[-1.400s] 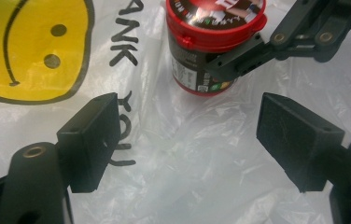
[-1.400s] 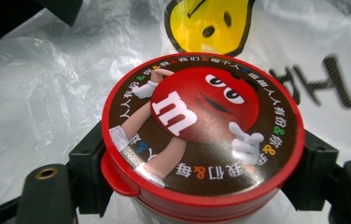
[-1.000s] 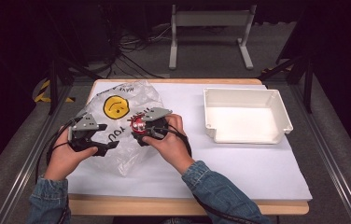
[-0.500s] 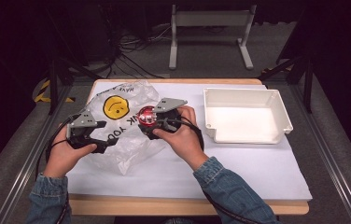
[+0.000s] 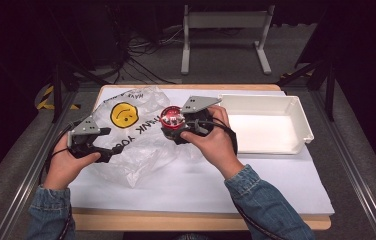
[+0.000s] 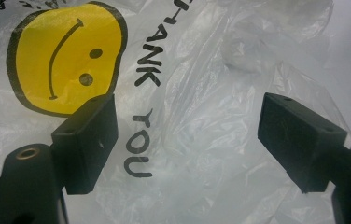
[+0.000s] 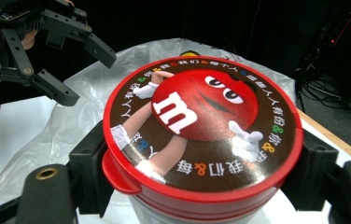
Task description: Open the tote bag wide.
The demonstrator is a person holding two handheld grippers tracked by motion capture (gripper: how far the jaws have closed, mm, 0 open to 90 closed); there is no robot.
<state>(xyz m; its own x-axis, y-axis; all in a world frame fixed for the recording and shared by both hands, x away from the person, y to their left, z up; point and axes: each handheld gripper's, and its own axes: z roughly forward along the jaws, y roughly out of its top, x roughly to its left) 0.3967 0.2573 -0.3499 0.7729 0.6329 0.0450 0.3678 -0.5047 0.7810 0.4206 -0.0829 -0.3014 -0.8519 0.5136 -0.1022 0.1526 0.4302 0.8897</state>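
Observation:
A round tub with a red lid (image 7: 201, 135) showing a cartoon candy figure sits between the jaws of my right gripper (image 7: 201, 182), which press on both its sides. From above, the tub (image 5: 172, 118) is held raised over the right part of a crumpled clear plastic bag (image 5: 136, 145) with a yellow smiley face and black lettering. My left gripper (image 5: 107, 141) rests at the bag's left edge, jaws wide apart. Its own view looks down on the bag (image 6: 197, 112), with nothing pinched between its pads (image 6: 87, 140). The left gripper (image 7: 71, 60) also appears beyond the tub, open.
A white paper sheet (image 5: 256, 180) covers the wooden table. An empty white rectangular tray (image 5: 266, 125) stands at the right, close to my right hand. Black cables and a white metal stand (image 5: 226, 30) lie on the floor beyond the far edge.
My right gripper has lifted the tub up and to the right, away from the bag's middle toward the tray. The left hand has stayed at the bag's left edge.

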